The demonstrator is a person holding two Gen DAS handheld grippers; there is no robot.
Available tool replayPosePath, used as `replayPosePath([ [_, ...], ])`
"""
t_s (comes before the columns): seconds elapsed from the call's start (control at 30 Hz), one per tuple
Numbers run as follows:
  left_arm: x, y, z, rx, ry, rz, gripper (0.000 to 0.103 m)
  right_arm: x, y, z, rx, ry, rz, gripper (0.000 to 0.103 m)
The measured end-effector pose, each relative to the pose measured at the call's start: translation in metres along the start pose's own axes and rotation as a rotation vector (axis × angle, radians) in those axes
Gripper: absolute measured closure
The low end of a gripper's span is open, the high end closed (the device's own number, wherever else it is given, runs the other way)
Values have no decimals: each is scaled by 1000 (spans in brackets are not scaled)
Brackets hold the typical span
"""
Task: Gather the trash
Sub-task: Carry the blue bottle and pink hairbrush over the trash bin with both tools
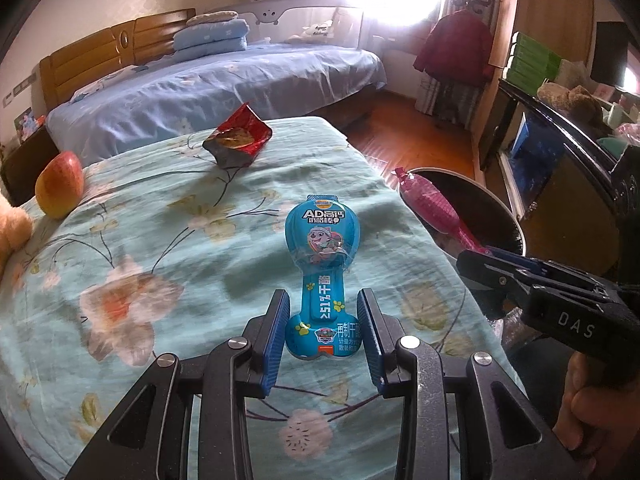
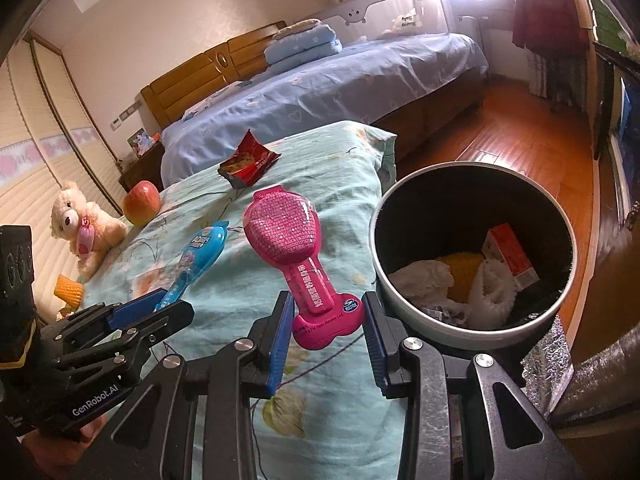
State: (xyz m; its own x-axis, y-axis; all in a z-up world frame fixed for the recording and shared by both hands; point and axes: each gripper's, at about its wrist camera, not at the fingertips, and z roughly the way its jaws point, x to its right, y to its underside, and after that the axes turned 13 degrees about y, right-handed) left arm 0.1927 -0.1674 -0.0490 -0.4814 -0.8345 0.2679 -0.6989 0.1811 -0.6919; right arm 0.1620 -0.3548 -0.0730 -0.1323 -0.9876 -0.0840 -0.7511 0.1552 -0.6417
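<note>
Trash is partly collected, by my reading. The bin (image 2: 404, 200) at about two o'clock in my right wrist view already holds a red and white carton (image 2: 510, 256), crumpled white tissue (image 2: 424, 276) and something yellow (image 2: 460, 272).

My right gripper (image 2: 326, 334) pinches the pink wrapper (image 2: 298, 248) by its wide bottom end, both pads against its sides; the wrapper sticks up and forward over the floral bedspread (image 2: 328, 184), just left of the bin rim, so it is not dropped in yet. My left gripper (image 1: 324, 338) holds the blue wrapper (image 1: 322, 264) the same way, fingers pressed to either side of its base, the head of it pointing toward twelve o'clock above the bedspread.

What is left, as I judge it: both wrappers have to go into the bin, the pink one being nearer. Then the crumpled red snack bag (image 1: 238, 138), lying on the bedspread at about eleven o'clock in the left view, well apart from both grippers, is untouched.

An apple (image 1: 60, 184) at nine o'clock and a teddy bear (image 2: 82, 224) sit on the bed's far side; I would not count those as trash.
</note>
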Motion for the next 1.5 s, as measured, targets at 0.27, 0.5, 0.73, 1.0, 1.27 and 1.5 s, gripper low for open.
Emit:
replayPosePath([
  [0.27, 5, -1, 2, 0, 8, 10, 69, 4, 2, -4, 4, 1, 8, 68],
  [0.5, 10, -4, 6, -1, 20, 24, 69, 12, 3, -8, 11, 10, 23, 68],
  [0.73, 18, -8, 12, -7, 37, 38, 69, 23, 3, -10, 14, 31, 43, 68],
  [1.0, 27, -13, 23, -18, 54, 56, 69, 38, 3, -9, 10, 55, 62, 68],
  [1.27, 34, -16, 32, -24, 59, 69, 69, 52, 2, -8, 9, 78, 84, 68],
  [1.5, 43, -22, 39, -27, 61, 88, 69, 63, 0, -6, 10, 98, 104, 68],
])
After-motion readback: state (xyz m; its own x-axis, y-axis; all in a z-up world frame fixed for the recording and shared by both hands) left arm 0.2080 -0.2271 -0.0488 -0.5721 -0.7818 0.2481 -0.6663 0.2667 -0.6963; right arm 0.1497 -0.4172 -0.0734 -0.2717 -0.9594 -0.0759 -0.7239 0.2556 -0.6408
